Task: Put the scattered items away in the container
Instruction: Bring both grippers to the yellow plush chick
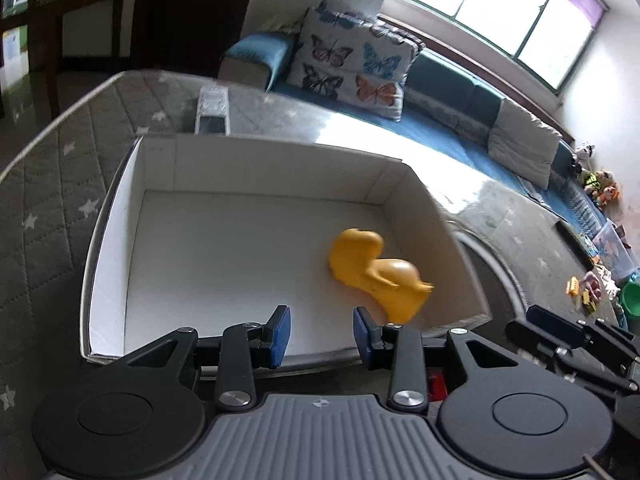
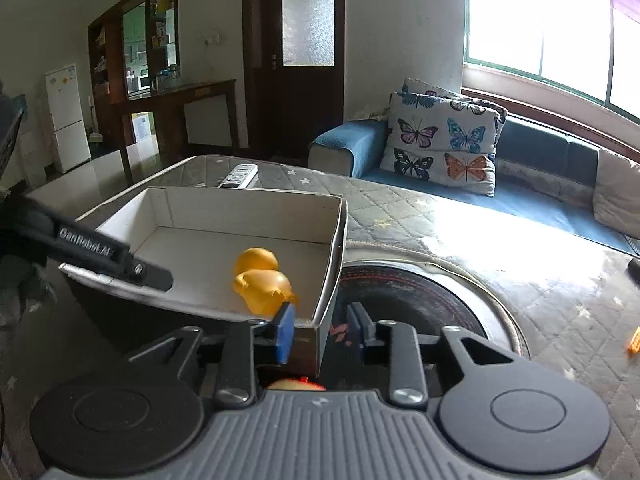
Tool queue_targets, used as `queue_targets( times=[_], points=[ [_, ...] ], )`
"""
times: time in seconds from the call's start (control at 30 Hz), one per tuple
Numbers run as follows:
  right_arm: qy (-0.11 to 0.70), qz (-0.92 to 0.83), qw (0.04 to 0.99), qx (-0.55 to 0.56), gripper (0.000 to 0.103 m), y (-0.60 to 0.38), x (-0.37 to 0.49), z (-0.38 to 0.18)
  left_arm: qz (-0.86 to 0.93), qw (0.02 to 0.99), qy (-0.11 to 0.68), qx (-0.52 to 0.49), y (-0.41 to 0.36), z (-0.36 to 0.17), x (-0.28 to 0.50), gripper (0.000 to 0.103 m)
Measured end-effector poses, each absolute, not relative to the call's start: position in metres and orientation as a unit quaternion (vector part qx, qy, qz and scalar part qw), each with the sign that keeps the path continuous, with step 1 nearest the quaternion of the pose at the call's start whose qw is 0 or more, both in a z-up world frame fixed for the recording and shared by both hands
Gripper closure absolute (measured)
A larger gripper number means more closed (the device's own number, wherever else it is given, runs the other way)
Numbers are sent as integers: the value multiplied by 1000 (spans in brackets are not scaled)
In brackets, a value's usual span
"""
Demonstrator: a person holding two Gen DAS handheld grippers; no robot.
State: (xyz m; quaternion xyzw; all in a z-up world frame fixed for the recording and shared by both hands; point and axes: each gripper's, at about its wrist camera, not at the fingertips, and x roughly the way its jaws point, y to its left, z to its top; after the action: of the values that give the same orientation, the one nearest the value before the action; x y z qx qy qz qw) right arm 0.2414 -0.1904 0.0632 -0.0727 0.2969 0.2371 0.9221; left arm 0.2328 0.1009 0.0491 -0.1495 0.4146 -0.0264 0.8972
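Note:
A white cardboard box [image 1: 108,240] stands open on the grey quilted table. A yellow rubber duck [image 1: 372,272] lies on the box floor at its right side; it also shows in the right wrist view [image 2: 260,280]. My left gripper [image 1: 322,334] is open and empty, hovering over the box's near edge. My right gripper [image 2: 322,326] is open and empty at the box's near right corner [image 2: 316,332]; its fingers straddle the corner wall. The right gripper also shows at the lower right of the left wrist view [image 1: 560,332].
A remote control [image 1: 212,110] lies on the table beyond the box. A round dark hob [image 2: 408,296] is set into the table right of the box. A small orange toy [image 2: 634,340] lies at the right. Several toys [image 1: 588,292] and a blue sofa [image 1: 440,92] lie beyond.

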Motion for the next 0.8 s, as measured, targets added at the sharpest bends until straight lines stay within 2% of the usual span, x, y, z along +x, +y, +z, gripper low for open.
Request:
queue_targets(
  times=[0.13,0.27,0.33,0.43,0.5,0.6,0.7,0.8],
  points=[
    [289,239,924,-74,56,-200,218,66,-41,903,402,-144,87,58,217,66],
    [285,237,926,-68,52,-212,197,66,-55,904,398,-147,73,58,203,66],
    [283,234,928,-66,44,-218,186,64,-61,903,399,-148,66,57,197,66],
    [283,227,930,-63,41,-226,172,60,-71,902,400,-149,55,55,188,66],
    [286,225,930,-59,33,-231,164,57,-77,901,400,-150,48,54,182,66],
    [291,223,929,-55,29,-238,152,51,-87,899,401,-151,37,52,174,66],
    [296,222,928,-53,20,-243,141,44,-96,898,402,-151,27,50,165,66],
    [303,221,925,-54,18,-246,133,38,-102,896,404,-152,17,47,161,66]
  ],
)
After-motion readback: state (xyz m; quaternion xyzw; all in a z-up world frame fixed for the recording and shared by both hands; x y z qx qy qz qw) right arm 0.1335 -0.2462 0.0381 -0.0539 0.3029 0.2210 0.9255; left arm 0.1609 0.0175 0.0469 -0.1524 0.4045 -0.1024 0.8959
